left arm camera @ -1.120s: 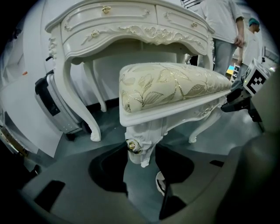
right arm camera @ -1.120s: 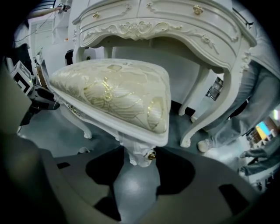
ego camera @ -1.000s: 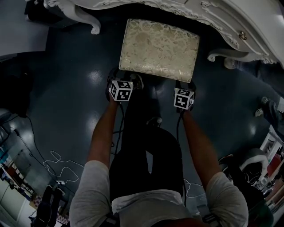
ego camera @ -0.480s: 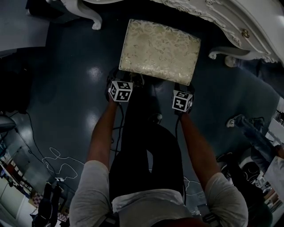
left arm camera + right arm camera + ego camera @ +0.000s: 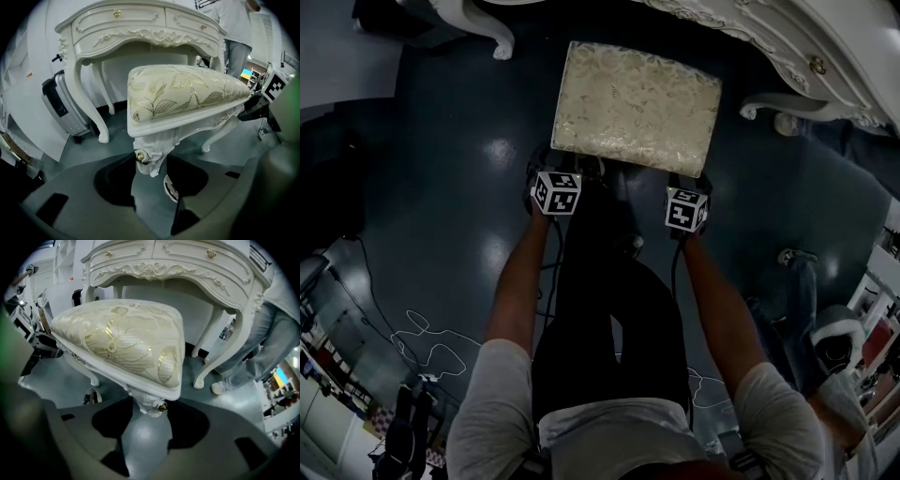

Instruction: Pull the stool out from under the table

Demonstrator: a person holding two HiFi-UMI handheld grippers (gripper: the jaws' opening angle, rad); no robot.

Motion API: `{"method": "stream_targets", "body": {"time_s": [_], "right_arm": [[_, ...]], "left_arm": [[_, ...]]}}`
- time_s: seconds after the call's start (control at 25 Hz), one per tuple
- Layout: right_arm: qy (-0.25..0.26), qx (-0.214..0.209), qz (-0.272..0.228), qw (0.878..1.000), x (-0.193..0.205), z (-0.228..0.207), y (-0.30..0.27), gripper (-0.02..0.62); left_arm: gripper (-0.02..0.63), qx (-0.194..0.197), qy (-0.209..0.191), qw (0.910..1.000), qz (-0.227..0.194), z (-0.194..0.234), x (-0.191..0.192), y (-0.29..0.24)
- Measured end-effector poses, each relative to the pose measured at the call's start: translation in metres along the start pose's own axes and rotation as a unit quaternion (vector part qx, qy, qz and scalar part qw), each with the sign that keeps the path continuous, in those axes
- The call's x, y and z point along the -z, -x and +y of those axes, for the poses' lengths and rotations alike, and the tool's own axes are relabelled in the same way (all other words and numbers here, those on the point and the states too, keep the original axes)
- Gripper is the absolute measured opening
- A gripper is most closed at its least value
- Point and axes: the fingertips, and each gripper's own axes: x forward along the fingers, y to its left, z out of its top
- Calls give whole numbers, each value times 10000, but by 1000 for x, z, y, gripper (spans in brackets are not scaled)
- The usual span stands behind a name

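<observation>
The stool (image 5: pixel 637 106) stands on the dark floor (image 5: pixel 459 187) in front of the white table (image 5: pixel 806 37). Almost all of its seat is clear of the table, and only its far edge lies near the carved front of the table. The left tool (image 5: pixel 151 161) is closed around the top of the near left leg, and the right tool (image 5: pixel 149 406) is closed around the top of the near right leg. In both cases the jaws are wide apart and the pads seem to press on the two sides of the leg.

The first risk, I think, is slipping. The legs are carved, rounded and glossy, so a strong pull can draw a pad off the leg. If one hand pulls more than the other, the stool can turn, and a far corner may hit a table leg. If the pull goes upward, the stool can tip toward the person.

The person's own shoe (image 5: pixel 171 187) is just behind the left leg, so the stool may run into it. Loose cables (image 5: pixel 422 347) lie on the floor behind the person, and a step back could catch in them. Another person (image 5: pixel 276 333) stands close beside the table.
</observation>
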Motion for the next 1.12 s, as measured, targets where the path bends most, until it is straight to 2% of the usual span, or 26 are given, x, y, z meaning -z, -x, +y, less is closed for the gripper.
{"method": "stream_targets", "body": {"time_s": [0.16, 0.24, 0.36, 0.56, 0.64, 0.84, 1.12], "right_arm": [[-56, -20, 47, 10000, 0, 1, 3, 247], [-108, -19, 1, 9999, -1, 1, 10, 247], [-66, -115, -53, 9999, -3, 8, 29, 247], [-174, -250, -177, 9994, -7, 12, 81, 222], [-144, -282, -378, 9988, -19, 13, 111, 191], [-133, -364, -1108, 9931, -70, 11, 192, 35], [-40, -673, -1959, 9783, -137, 6, 292, 15]], "left_arm": [[207, -196, 141, 9997, 96, 2, 2, 5], [177, -344, 268, 9990, 46, 4, 1, 15], [149, -343, 386, 9987, 8, -1, -1, 36], [40, -373, 724, 9965, -202, -20, -15, 94], [26, -356, 923, 9944, -363, -28, -29, 123], [8, -230, 1259, 9881, -849, -47, -80, 195], [8, -146, 1580, 9762, -1481, -63, -155, 282]]}}
